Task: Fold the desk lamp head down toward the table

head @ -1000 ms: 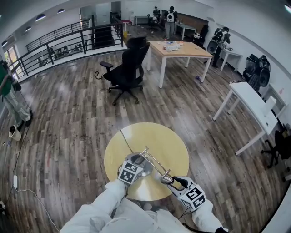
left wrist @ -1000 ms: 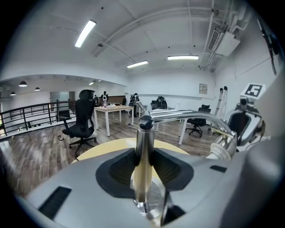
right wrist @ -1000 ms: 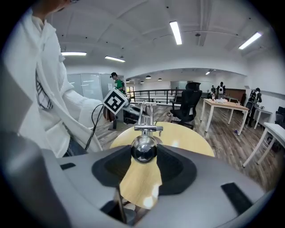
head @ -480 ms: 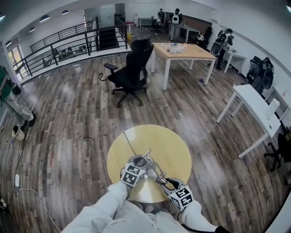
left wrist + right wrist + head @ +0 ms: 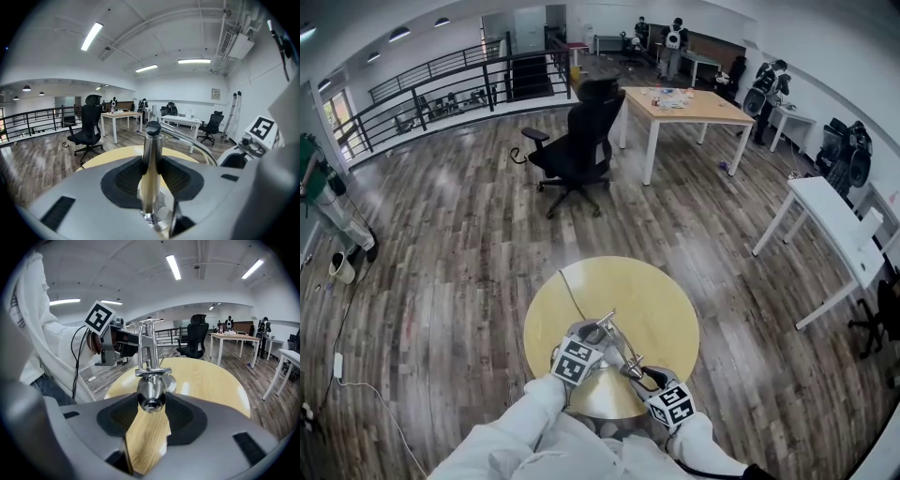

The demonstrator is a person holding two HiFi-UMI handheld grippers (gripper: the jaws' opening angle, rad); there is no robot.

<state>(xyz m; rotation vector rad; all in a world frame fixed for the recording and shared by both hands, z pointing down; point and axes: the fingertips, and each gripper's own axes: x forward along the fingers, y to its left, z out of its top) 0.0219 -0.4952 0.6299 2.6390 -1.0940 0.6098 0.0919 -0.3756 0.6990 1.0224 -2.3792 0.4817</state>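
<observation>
A chrome desk lamp (image 5: 615,341) stands near the front edge of a round yellow table (image 5: 652,300). My left gripper (image 5: 586,345) is shut on the lamp's upright post (image 5: 151,159), just above the round base. From the top of the post the thin double arm (image 5: 190,139) slopes off to the right. My right gripper (image 5: 642,375) is shut on the lamp head (image 5: 151,397), a small chrome barrel held low over the table at the arm's end. In the right gripper view the arm rods (image 5: 147,345) rise behind the head, with the left gripper (image 5: 105,341) beyond them.
A thin cable (image 5: 569,292) runs from the lamp across the table's left side. A black office chair (image 5: 578,142) and a wooden desk (image 5: 684,105) stand further off on the wood floor. A white desk (image 5: 830,225) is at the right. People stand at the far wall.
My right gripper has moved left, closer to the left gripper, taking the lamp head with it. The left gripper has kept its hold on the post.
</observation>
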